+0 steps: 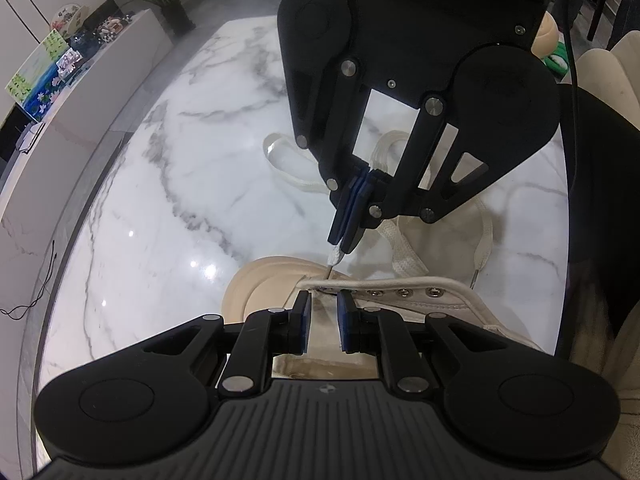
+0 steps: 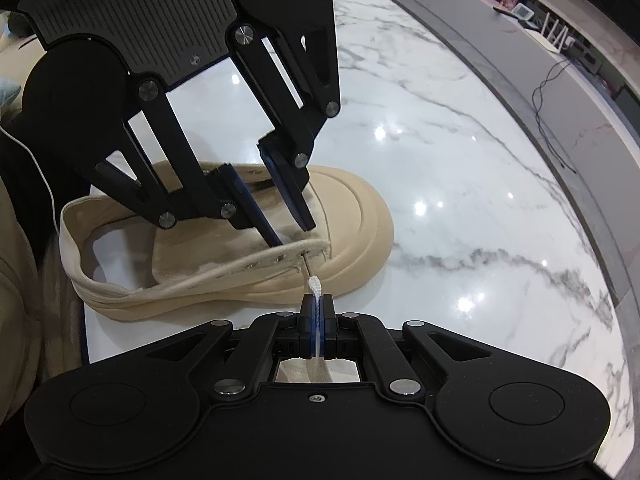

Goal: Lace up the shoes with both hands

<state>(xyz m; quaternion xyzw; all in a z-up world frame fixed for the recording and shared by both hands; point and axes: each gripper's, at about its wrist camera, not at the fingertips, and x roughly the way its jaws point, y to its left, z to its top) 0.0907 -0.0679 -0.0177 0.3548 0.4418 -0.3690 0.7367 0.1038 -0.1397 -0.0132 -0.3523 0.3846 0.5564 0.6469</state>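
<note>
The marble bench [image 2: 460, 168] spreads out beyond both my tongs, and on it, right under them, lies the beige shoe [image 2: 352, 216], on its sole with the rounded toe pointing away from my left hand. My left tongs [image 1: 323, 314] hang over the tongue of the shoe with their jaws a little apart; from the right wrist view the two pads straddle the front of the throat, and I cannot tell for sure whether they press on the eyelet flap or merely stand beside it. My right tongs [image 2: 317, 322] are clamped tight on the white lace [image 2: 315, 285], just behind its frayed end, and the thin stiff tip [image 2: 305, 261] sticks out ahead of them toward the frontmost eyelet [image 1: 323, 289] on the flap nearest to them. The rest of the lace trails back behind the right tongs in loose loops on the bench. The row of eyelets farther back from the left tongs looks unlaced. So I judge I am at the very first threading, the tip at or just entering the hole. The next move calls for a straight, small push along the tip's own line, with the left tongs steadying the flap, then a regrip on the far side.
</note>
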